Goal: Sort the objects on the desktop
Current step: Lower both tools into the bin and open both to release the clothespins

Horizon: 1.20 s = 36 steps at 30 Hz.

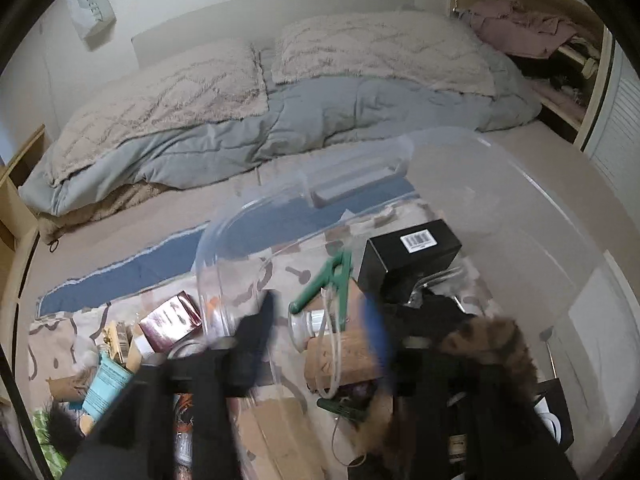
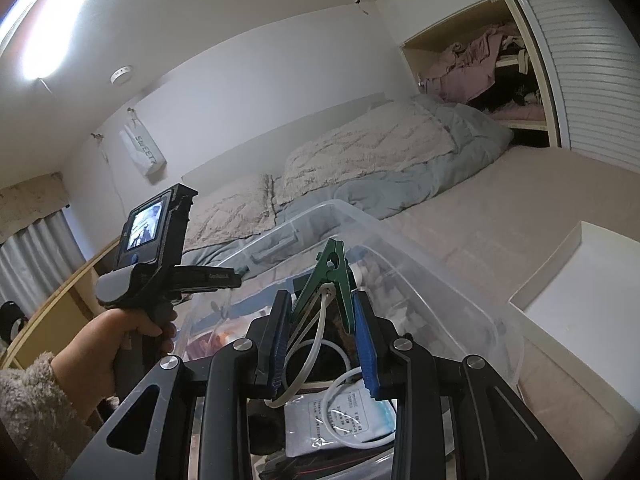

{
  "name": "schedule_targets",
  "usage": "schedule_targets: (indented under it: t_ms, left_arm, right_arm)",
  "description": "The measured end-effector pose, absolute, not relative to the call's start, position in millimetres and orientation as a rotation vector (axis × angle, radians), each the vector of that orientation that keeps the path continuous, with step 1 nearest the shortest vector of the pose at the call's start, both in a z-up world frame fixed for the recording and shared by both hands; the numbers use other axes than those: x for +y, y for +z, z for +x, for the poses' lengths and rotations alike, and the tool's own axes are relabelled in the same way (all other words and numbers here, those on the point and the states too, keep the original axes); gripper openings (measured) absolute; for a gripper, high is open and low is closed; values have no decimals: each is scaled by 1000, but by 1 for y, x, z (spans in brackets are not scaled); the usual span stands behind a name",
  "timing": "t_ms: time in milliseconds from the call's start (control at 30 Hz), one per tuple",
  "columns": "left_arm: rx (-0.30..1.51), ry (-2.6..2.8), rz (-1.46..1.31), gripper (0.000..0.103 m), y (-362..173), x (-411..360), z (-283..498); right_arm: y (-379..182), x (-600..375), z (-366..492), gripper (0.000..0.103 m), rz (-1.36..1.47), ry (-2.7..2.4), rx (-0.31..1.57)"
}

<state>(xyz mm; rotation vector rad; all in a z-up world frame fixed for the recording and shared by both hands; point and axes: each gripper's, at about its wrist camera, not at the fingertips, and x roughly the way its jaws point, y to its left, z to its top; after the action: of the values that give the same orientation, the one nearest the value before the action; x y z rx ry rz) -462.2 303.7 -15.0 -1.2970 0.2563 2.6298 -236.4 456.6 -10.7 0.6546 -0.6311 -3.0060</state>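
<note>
My right gripper (image 2: pixel 320 320) is shut on a green clothes peg (image 2: pixel 330 280) with a white cord loop (image 2: pixel 316 332), held above the clear plastic bin (image 2: pixel 440 280). In the left wrist view the same green peg (image 1: pixel 328 280) hangs over the bin's clutter. My left gripper (image 1: pixel 320 320) is blurred at the bin's clear rim (image 1: pixel 216 264); its jaws stand apart with the rim between them, and I cannot tell if they grip it. A brown furry item (image 1: pixel 488 344) lies by the right finger.
The bin holds a black box (image 1: pixel 412 252), a dark red box (image 1: pixel 170 320), a teal tube (image 1: pixel 106 384) and a cork block (image 1: pixel 344 356). A white box (image 2: pixel 580 280) sits right of the bin. A bed with pillows and grey duvet (image 1: pixel 280 128) lies behind.
</note>
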Motion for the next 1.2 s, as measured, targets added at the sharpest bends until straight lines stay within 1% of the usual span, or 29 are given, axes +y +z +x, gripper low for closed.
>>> schedule_targets:
  t_ms: [33, 233, 400, 567, 733, 900, 967, 1033, 1133, 1200]
  left_arm:
    - [245, 2628, -1292, 67, -14, 302, -463]
    - [157, 2649, -1207, 68, -3, 294, -451]
    - [166, 2637, -1082, 68, 6, 289, -421]
    - [216, 2621, -967, 68, 11, 280, -384]
    - [230, 2621, -904, 68, 4, 253, -349]
    - [167, 2630, -925, 68, -14, 211, -320]
    - [128, 2636, -911, 70, -19, 196, -310]
    - [135, 2654, -936, 70, -25, 181, -302]
    - [101, 2676, -954, 70, -34, 160, -291]
    - [69, 2686, -963, 70, -39, 147, -285]
  right_arm:
    - [-12, 456, -237, 31, 658, -3003, -632]
    - [-12, 455, -236, 31, 657, -2989, -643]
    - [-11, 453, -239, 31, 639, -2889, -708]
    - [-10, 435, -250, 31, 668, -2849, -665]
    - [-13, 413, -262, 31, 712, -2795, -631]
    - [-20, 391, -273, 31, 775, -2723, -604]
    - [-21, 386, -275, 31, 783, -2693, -617]
    - [-22, 381, -279, 31, 799, -2667, -631]
    - [-23, 375, -281, 31, 818, -2660, -635]
    - [-23, 377, -281, 31, 818, -2642, -670]
